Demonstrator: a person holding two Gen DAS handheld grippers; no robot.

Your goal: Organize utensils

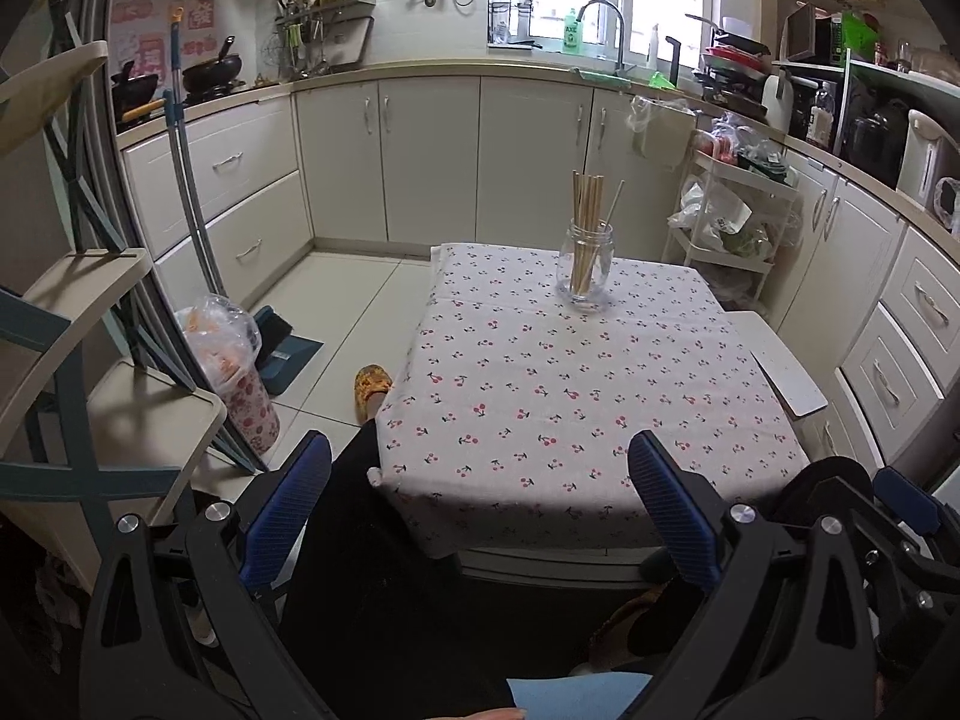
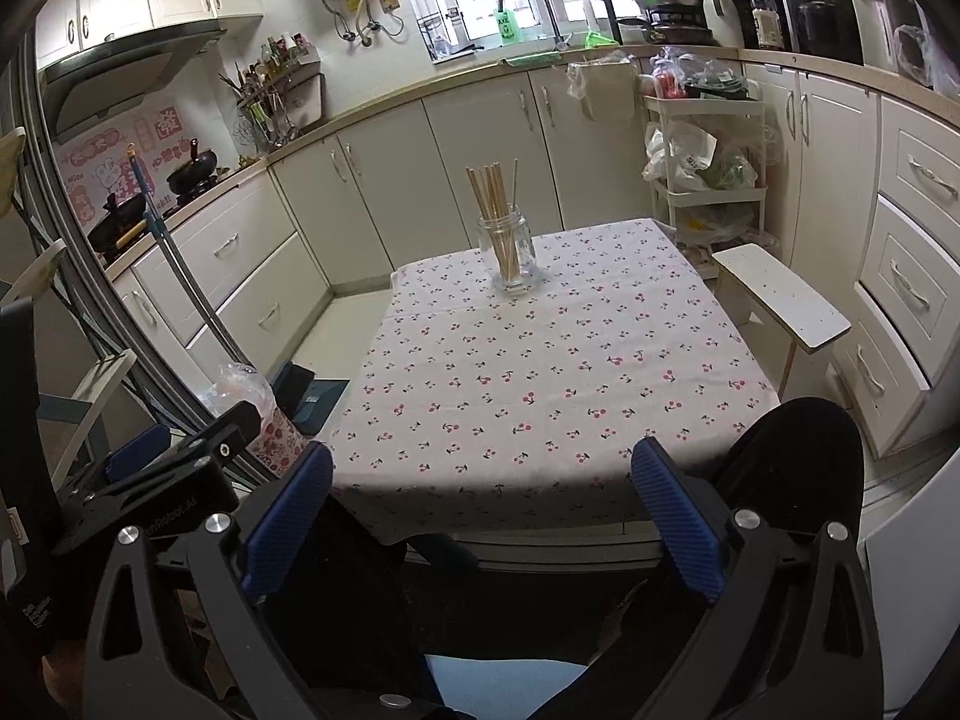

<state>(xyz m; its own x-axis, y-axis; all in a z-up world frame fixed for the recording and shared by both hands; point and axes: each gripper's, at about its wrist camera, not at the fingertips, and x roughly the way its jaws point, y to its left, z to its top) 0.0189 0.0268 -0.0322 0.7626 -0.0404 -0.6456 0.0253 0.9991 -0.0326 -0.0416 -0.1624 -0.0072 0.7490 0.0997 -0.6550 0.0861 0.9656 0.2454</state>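
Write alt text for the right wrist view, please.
A glass jar holding upright wooden chopsticks stands at the far end of a table with a cherry-print cloth in a kitchen. The right gripper is open and empty before the near edge.

Clear glass jar (image 1: 586,269) distorts the lower ends of the wooden chopsticks (image 1: 585,204); thin pale stick (image 1: 614,206) unidentifiable. White wooden stool (image 1: 780,360) partly hidden behind cherry-print tablecloth (image 1: 558,396). Green bottle (image 1: 571,31) label unreadable.
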